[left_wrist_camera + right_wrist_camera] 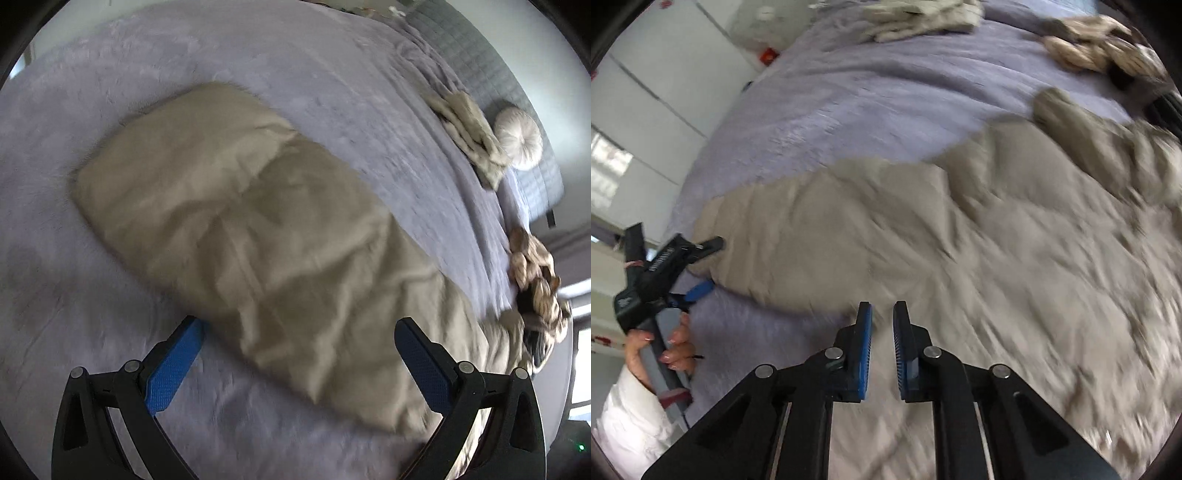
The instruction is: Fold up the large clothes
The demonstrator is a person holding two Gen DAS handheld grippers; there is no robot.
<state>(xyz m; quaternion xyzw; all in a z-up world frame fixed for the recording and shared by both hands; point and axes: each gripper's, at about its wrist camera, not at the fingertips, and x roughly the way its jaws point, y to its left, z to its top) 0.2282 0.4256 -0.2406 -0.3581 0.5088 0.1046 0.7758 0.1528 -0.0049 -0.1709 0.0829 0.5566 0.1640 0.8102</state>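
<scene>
— where is the beige garment [258, 236] lying?
— it is lying lengthwise on the lavender bed [332, 74]; left tool [299, 332] is gaping at its edge; right tool [882, 314] is hovering above, narrowly parted, gripping nothing.

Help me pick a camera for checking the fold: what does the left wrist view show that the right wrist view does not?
Only the left wrist view shows the round white cushion by the grey headboard, and the garment's far end lying flat. Only the right wrist view shows the person's hand holding the left claw, open at the garment's edge, plus the white cupboards and the right claw, narrowly parted and empty. Both show the beige garment on the lavender blanket, the folded cream pile and the patterned brown clothing.
</scene>
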